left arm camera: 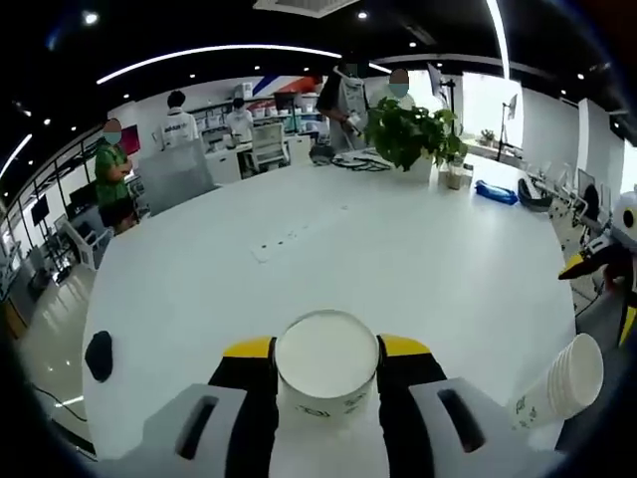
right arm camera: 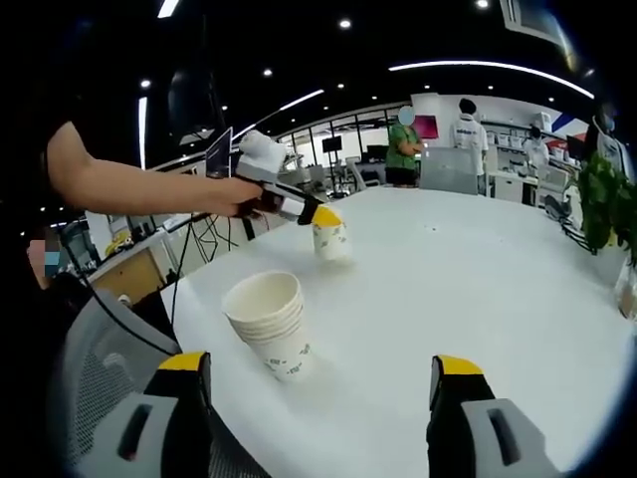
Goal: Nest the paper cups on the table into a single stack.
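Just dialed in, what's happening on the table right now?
A person is nesting paper cups. The left gripper is shut on a single paper cup, held above the white table. The stack of cups stands tilted on the table near its edge, ahead of the right gripper, whose jaws are open and hold nothing. The held cup is not yet on the stack.

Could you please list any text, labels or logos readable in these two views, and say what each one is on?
No text can be read.
Held cup, in the left gripper: dark green print near the base, too blurred to read.
Cup stack: small dark print on the lowest cup, too small to read.
Person's white shirt: dark lettering on the back, too small to read.
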A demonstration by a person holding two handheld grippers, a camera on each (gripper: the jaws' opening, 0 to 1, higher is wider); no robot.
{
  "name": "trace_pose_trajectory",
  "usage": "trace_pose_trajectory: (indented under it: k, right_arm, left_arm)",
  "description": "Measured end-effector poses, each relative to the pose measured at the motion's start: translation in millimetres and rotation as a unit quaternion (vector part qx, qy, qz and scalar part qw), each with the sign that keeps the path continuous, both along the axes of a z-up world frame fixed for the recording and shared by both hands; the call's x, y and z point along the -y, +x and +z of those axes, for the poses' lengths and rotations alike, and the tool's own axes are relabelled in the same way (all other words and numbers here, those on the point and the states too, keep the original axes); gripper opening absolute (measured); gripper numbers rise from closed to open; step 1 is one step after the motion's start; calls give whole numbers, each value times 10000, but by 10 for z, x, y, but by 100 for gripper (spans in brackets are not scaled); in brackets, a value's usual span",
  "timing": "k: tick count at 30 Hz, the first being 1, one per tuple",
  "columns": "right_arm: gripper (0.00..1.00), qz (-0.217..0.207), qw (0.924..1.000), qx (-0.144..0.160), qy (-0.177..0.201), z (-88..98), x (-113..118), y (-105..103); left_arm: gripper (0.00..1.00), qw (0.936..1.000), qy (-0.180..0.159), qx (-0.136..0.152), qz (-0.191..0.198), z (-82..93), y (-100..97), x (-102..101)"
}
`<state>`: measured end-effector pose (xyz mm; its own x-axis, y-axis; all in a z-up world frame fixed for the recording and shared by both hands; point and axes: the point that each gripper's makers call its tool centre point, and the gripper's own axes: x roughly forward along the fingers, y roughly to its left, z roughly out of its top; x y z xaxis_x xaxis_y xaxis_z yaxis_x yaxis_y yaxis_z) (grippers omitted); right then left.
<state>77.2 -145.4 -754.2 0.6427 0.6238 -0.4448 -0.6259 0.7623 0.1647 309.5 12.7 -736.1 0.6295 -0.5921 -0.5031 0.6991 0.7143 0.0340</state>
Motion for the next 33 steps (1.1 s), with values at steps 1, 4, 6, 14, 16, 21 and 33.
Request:
trace_pose_trajectory:
  k: [1, 4, 6, 14, 16, 21, 33]
  right_arm:
    - [91, -5, 10000, 21, 10, 11, -1, 2]
    - [90, 1, 10000, 62, 52, 42, -11, 3]
    - [89, 20, 9999, 94, 63, 56, -20, 3]
    - [88, 166, 9997, 161, 72, 87, -80, -27]
    - [88, 175, 9997, 165, 89, 95, -85, -28]
    - [87, 171, 9996, 173, 138, 109, -78, -24]
    - [83, 132, 9983, 285, 484, 244, -113, 7]
  left_arm:
    - [37, 10000, -31, -1, -8, 32, -29, 8]
    - [37, 9999, -111, 38, -46, 167, -166, 73]
    - [37, 9998, -156, 79, -109, 276, -275, 145]
    - [37, 9986, -235, 221, -415, 634, -494, 205]
    - [37, 9982, -254, 262, -477, 657, -533, 233]
    - [37, 9971, -265, 301, -643, 782, -718, 338]
    - [37, 9928, -407, 292, -1092, 975, -1164, 622]
